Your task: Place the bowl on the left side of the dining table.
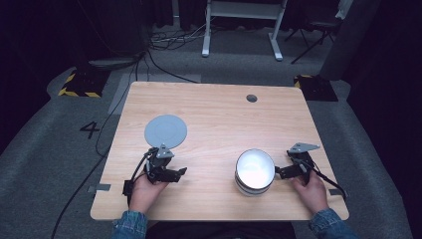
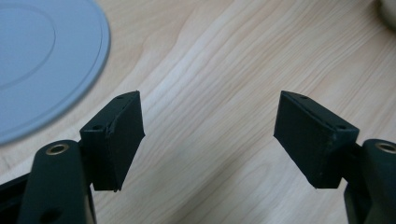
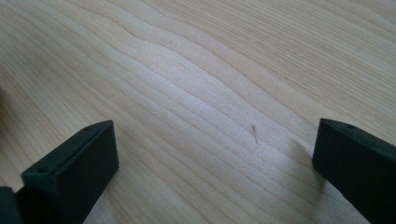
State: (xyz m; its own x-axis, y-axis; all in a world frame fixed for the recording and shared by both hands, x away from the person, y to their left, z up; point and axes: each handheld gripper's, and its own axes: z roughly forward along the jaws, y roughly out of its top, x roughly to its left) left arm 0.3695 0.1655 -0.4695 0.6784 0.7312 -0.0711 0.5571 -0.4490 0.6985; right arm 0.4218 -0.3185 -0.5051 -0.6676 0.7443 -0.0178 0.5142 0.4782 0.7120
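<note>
Notably "4" [image 1: 90, 129] on floor; left gripper [image 2: 208, 135], right gripper [image 3: 215, 163] both spread, empty.

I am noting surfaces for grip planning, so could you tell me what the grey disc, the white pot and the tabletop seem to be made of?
Grey disc: probably matte plastic or silicone, with moulded concentric ridges and no glare.
White pot: likely glazed ceramic or enamelled metal, its inside bright and glossy; I cannot tell which.
Tabletop: pale wood or wood-look laminate, with visible grain lines.

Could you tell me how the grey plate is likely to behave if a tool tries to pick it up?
The plate lies flat and looks thin, so its rim probably offers little to grip. It looks smooth, so it may slide on the table when pushed. It seems rigid and probably light.
</note>
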